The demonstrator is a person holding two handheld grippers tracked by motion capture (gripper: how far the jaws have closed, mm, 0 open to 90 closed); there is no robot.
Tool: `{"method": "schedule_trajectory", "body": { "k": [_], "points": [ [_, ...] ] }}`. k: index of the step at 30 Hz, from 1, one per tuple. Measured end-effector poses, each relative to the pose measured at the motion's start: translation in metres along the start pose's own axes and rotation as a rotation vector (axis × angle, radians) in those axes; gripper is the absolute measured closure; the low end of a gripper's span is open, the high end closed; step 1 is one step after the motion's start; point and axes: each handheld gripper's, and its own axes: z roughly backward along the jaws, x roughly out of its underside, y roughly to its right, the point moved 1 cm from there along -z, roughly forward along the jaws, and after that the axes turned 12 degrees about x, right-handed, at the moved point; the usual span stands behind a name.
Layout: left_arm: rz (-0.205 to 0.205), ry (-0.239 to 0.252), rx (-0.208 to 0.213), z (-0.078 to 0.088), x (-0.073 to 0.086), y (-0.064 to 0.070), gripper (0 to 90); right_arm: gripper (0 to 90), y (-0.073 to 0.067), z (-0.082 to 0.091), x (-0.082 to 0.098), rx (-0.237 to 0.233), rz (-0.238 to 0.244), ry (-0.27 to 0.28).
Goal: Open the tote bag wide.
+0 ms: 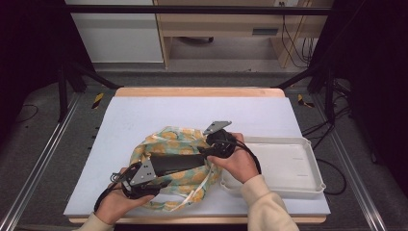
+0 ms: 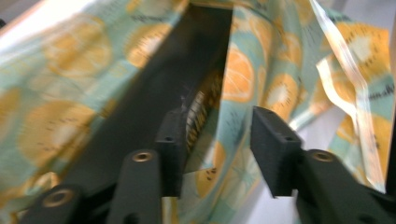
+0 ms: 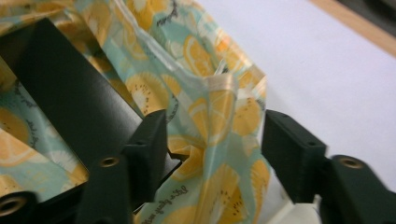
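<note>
We see a crumpled fruit-print bag [image 1: 180, 144] lying under and around both tools, with a long black object [image 1: 180, 162] resting on it between them. The left gripper [image 2: 224, 154] has its jaws spread apart, and a fold of the bag sits in the gap; the black object [image 2: 154, 98] runs up just beside its left jaw. We cannot tell whether that jaw touches it. The right gripper [image 3: 215, 154] is likewise released, jaws wide, with a fold of the bag [image 3: 219, 116] and its pale edge strip standing between them and the black object [image 3: 70, 98] beside its left jaw.

From the high view, the left gripper [image 1: 144, 177] and right gripper [image 1: 219, 144] face each other across the bag. A white tray [image 1: 288, 163] sits just beyond the right hand [image 1: 238, 163]. Everything rests on a pale mat [image 1: 159, 110] covering a wooden table [image 1: 197, 91], with a grey floor and cabinets beyond.

The gripper views show lemon slices and script printed on the bag, too small to read from above.
</note>
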Motion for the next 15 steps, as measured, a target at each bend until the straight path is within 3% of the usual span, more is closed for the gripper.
{"method": "schedule_trajectory", "body": {
  "k": [4,9,15],
  "points": [
    [0.001,-0.029,0.039,-0.005,0.005,0.003,70.2,54.6,-0.004,-0.009,0.003,0.0,0.021,-0.049],
    [-0.015,-0.056,0.055,-0.005,0.008,0.009,86.7,86.3,-0.003,-0.01,0.005,-0.006,0.036,-0.072],
    [-0.042,-0.124,0.067,-0.005,0.018,0.017,89.8,90.0,0.002,-0.008,0.007,0.049,0.022,-0.098]
  ]
}}
